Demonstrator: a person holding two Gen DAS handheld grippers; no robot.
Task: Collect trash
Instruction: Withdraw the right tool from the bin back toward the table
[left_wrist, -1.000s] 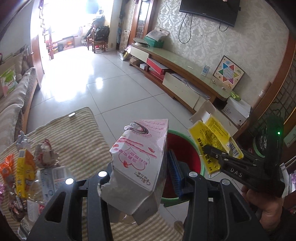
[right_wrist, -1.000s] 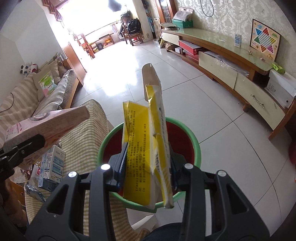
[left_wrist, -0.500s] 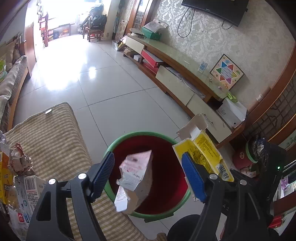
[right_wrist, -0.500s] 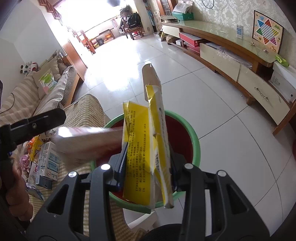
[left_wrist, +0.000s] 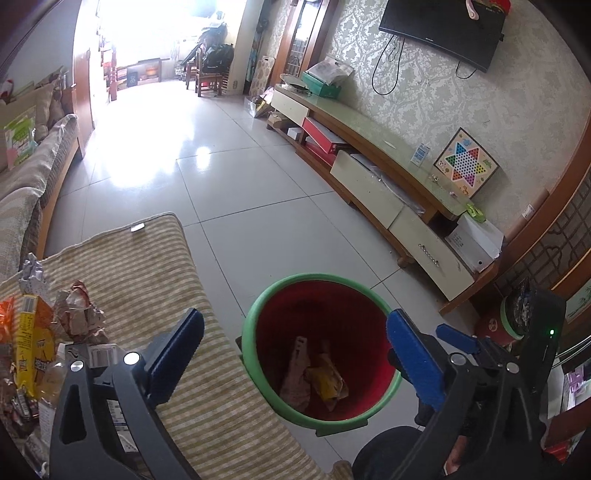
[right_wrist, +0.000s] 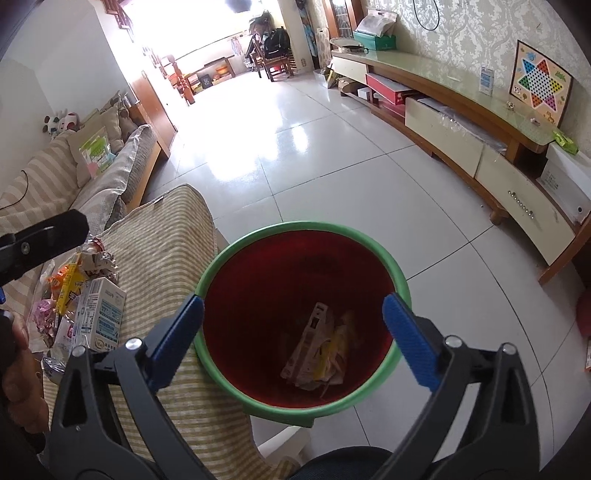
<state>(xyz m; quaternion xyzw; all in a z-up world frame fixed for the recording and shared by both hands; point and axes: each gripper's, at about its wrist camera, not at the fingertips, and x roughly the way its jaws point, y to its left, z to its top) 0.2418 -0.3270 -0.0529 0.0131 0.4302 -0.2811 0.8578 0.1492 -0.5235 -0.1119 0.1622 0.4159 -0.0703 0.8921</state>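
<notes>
Both cartons gone from the jaws since a second ago: pink-white box and yellow box now lie in the bin. Left gripper (left_wrist: 295, 343) jaws opening, wide apart, nothing between them. Right gripper (right_wrist: 291, 325) same, jaws opening, empty, blue pads (right_wrist: 410, 343) framing the bin mouth.

Lower edges of both views blocked by black gripper frames. Hand (right_wrist: 16, 376) on the left handle cut off at frame edge, only partly seen. Dark rounded shape at bottom, likely the person's knee, hard to tell.

Bin (right_wrist: 400, 280): green rim, red inside, standing on the tile floor just beside the striped cushion (left_wrist: 155, 280). At its bottom the dropped cartons (right_wrist: 321, 350), pale box leaning against crumpled yellow one; print unreadable, deep in shadow.

Remaining trash pile (left_wrist: 44, 332) on the cushion's left part: yellow-orange wrappers, crumpled foil, brownish paper, partly hidden behind the left gripper's frame. White-blue milk carton (right_wrist: 103, 314) lies at the pile's near edge.

Farther off: long low TV cabinet (left_wrist: 388, 184) along the wall, Chinese checkers board (left_wrist: 465, 162) propped on it, sofa (right_wrist: 74, 177) at left. Doorway beyond is blown out by glare.
</notes>
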